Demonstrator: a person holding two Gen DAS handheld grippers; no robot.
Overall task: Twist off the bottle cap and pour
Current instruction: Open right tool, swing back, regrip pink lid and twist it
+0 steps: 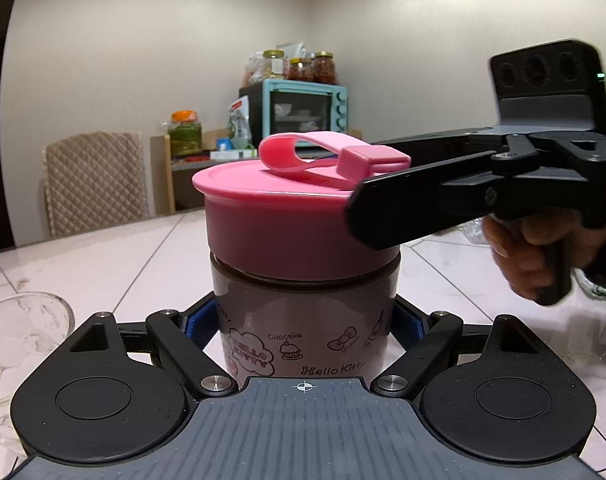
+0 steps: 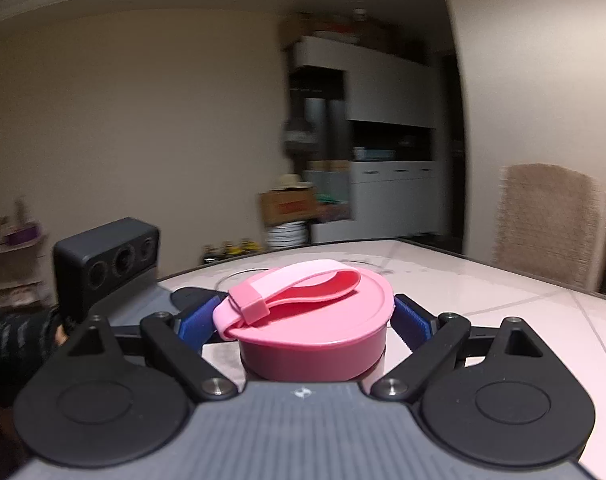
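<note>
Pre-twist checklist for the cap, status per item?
1. Left gripper clamped on the bottle body: ok, blue pads on both sides.
2. Right gripper straddles the cap: ok.
3. Right pads pressing the cap: cannot tell; they sit at its sides, contact unclear.
4. Cap seated on the bottle: ok, still on.
5. Strap clear of the fingers: ok, it lies on top of the cap.
6. Glass ready for the pour: ok, upright beside the bottle on the table.
</note>
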